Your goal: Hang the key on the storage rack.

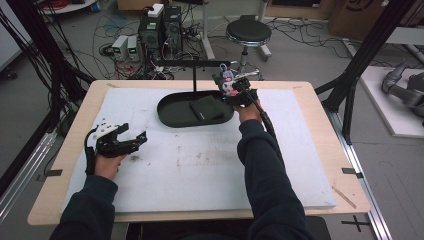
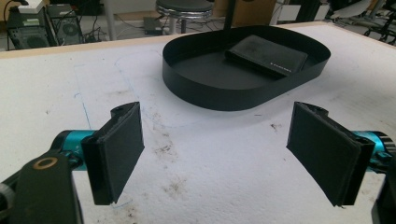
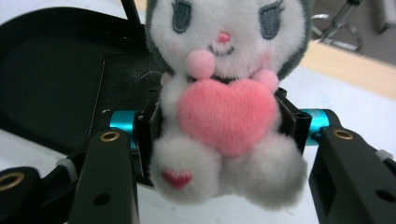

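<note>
Broadly, the white mat [image 1: 200, 165] covers most of the wooden table [image 1: 320, 100], with wide bare room between the two hands. Toward the far edge sits the black oval tray [image 1: 170, 112], holding a dark wallet [image 2: 266, 56] whose small white lettering is too fine to read. At the tray's right end, the right gripper [image 1: 231, 89] clamps a plush toy [image 3: 224, 98] by its body, pink heart facing the camera. Near the mat's left edge, the left gripper [image 1: 131, 136] rests with jaws spread and nothing between them.
</note>
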`<action>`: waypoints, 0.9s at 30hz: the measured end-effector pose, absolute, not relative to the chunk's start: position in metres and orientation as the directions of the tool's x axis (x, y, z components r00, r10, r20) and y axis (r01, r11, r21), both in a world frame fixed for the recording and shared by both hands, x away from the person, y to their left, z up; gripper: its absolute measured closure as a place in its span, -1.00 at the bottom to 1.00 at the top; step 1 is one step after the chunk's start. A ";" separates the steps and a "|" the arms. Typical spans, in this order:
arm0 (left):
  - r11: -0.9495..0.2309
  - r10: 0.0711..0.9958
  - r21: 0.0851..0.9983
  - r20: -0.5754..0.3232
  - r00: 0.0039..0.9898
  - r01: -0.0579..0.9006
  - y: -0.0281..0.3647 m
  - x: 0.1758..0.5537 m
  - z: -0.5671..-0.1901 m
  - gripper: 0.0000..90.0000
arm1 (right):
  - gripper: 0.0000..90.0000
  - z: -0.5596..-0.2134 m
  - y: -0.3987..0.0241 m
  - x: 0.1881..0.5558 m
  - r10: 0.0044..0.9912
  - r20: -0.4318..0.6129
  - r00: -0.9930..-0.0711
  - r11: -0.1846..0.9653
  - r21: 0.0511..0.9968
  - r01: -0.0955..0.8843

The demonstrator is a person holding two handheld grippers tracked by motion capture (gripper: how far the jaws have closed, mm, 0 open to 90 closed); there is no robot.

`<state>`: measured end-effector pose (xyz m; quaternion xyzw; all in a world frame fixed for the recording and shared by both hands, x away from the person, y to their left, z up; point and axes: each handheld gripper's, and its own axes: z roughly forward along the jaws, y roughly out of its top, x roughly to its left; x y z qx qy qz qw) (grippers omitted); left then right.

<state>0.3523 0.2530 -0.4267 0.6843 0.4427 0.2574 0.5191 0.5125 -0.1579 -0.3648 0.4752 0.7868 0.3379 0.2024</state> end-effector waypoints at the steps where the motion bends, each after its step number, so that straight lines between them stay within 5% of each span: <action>1: -0.070 0.873 0.938 -0.107 0.476 0.339 0.253 0.352 -0.427 -0.59 | 0.02 -0.368 -0.158 0.514 0.886 0.026 -0.462 0.302 0.724 0.620; 4: -0.067 0.873 0.938 -0.110 0.476 0.340 0.254 0.352 -0.427 -0.59 | -0.07 -0.372 -0.156 0.514 0.884 0.038 -0.466 0.293 0.732 0.615; 7: -0.070 0.873 0.937 -0.107 0.475 0.341 0.254 0.352 -0.427 -0.59 | -0.37 -0.372 -0.155 0.514 0.884 0.007 -0.468 0.316 0.729 0.607; 27: -0.063 0.869 0.940 -0.114 0.482 0.336 0.252 0.351 -0.426 -0.59 | -0.53 -0.348 -0.250 0.447 0.836 -0.052 -0.546 0.353 0.814 0.462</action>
